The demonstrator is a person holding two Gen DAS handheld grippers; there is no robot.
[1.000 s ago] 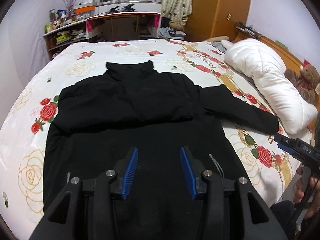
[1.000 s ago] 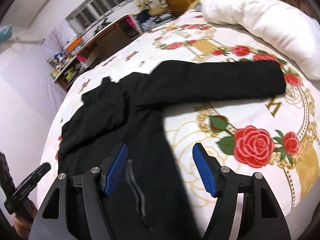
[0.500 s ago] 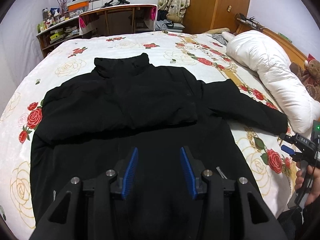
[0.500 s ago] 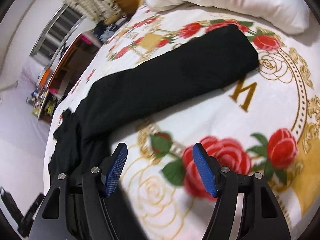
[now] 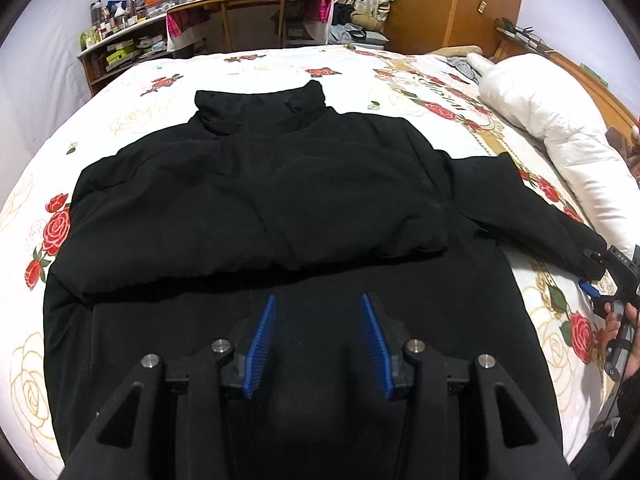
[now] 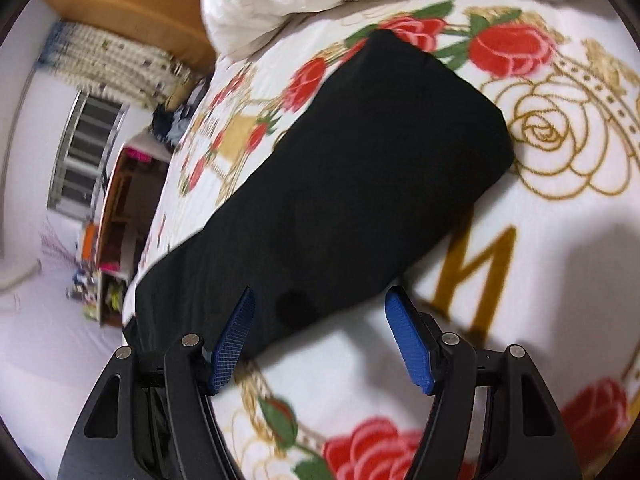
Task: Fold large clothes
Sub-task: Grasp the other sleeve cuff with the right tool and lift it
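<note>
Black jacket point(image 5: 260, 208) lies spread flat on the bed, on a white bedspread point(image 5: 132, 112) printed with red and gold roses, collar toward the far side. We note one sleeve already folded across the chest, its lower edge forming a crosswise ridge above the hem part. The other sleeve point(image 6: 352, 184) stretches out sideways toward the white duvet point(image 5: 560, 152) bundled along the headboard side.

Left gripper point(image 5: 318, 344) hangs over the lower middle of the jacket, pointing down at the dark cloth. Its blue pads stand moderately apart with nothing between them; we see no contact with the fabric.

Right gripper point(image 6: 326, 340) is at the outstretched sleeve, near its cuff end. Jaws stand wide, nothing pinched. In the right wrist view the sleeve runs diagonally, its edge crossing between the two blue pads; whether the pad tips touch the cloth we cannot tell, the frame is blurred. From the left wrist view we see this gripper at the right edge, just beside the cuff, with a hand point(image 5: 618, 324) around its handle.

Behind the bed: a wooden desk point(image 5: 248, 12) and a cluttered shelf point(image 5: 116, 48) under the window.
</note>
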